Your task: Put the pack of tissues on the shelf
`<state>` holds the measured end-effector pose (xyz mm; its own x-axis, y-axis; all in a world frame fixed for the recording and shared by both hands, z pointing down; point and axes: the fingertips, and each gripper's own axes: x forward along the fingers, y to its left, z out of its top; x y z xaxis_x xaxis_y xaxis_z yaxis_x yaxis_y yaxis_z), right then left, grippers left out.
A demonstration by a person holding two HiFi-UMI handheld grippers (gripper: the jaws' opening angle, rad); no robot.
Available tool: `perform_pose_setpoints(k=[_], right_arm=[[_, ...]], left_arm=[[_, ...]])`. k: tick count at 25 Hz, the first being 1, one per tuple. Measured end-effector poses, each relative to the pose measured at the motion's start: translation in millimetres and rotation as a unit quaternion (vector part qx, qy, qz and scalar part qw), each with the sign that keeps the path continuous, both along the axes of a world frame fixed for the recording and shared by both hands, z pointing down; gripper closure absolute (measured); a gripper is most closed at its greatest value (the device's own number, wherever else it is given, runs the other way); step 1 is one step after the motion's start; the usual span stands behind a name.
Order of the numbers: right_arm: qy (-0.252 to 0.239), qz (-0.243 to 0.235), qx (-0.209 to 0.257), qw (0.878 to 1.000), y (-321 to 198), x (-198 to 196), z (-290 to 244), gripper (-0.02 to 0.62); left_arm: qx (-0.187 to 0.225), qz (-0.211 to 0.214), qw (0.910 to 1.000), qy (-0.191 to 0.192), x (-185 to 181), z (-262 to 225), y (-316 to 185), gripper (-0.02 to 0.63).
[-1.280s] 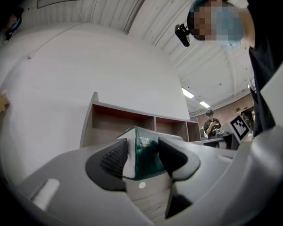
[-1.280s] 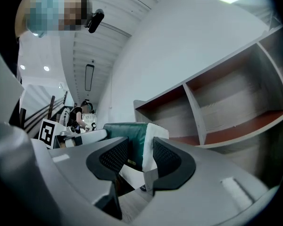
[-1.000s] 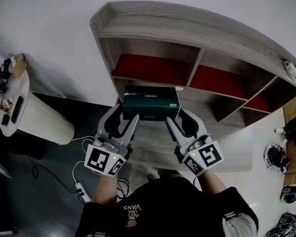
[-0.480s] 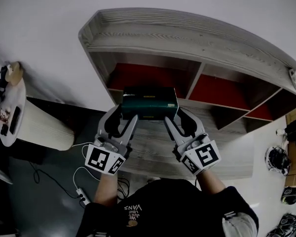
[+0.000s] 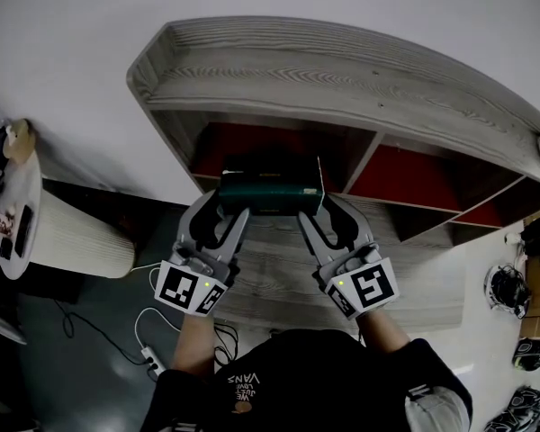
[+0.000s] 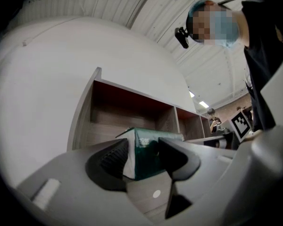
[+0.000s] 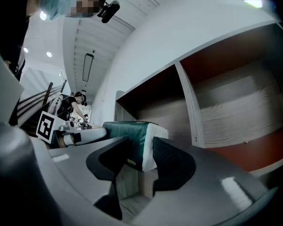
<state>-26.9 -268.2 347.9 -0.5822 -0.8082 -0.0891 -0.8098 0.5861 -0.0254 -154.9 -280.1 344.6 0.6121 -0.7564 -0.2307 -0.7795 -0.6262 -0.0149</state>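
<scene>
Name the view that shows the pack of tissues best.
The head view: the whole pack of tissues shows end to end, before the shelf. Each gripper view shows only one end, pinched between its jaws.

The pack of tissues [image 5: 270,193], a dark green oblong with white ends, is seen at the centre of the frame. It is held level and crosswise, its left end clamped in the left claw [image 5: 223,212] and its right end in the right claw [image 5: 313,212]. It is positioned at the mouth of the leftmost red-backed compartment of the grey wood-grain shelf [image 5: 342,75], which spans the upper half of the frame.
</scene>
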Motion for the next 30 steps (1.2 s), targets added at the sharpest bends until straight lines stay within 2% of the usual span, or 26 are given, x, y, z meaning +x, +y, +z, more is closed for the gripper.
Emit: perform_pose_setpoints(k=[19,30], right_arm=[[0.006,0.022,0.003,1.000,-29.8,-1.2,2.1,0.432],[0.011,0.034,0.000,0.999,-42.8,-3.9,9.4,0.433]], left_arm=[[0.001,0.004,0.9998,-0.017,-0.9,11.0,-34.4,0.371],[-0.007,-0.022,0.9994,-0.026,-5.9,14.5,-51.6,0.371]])
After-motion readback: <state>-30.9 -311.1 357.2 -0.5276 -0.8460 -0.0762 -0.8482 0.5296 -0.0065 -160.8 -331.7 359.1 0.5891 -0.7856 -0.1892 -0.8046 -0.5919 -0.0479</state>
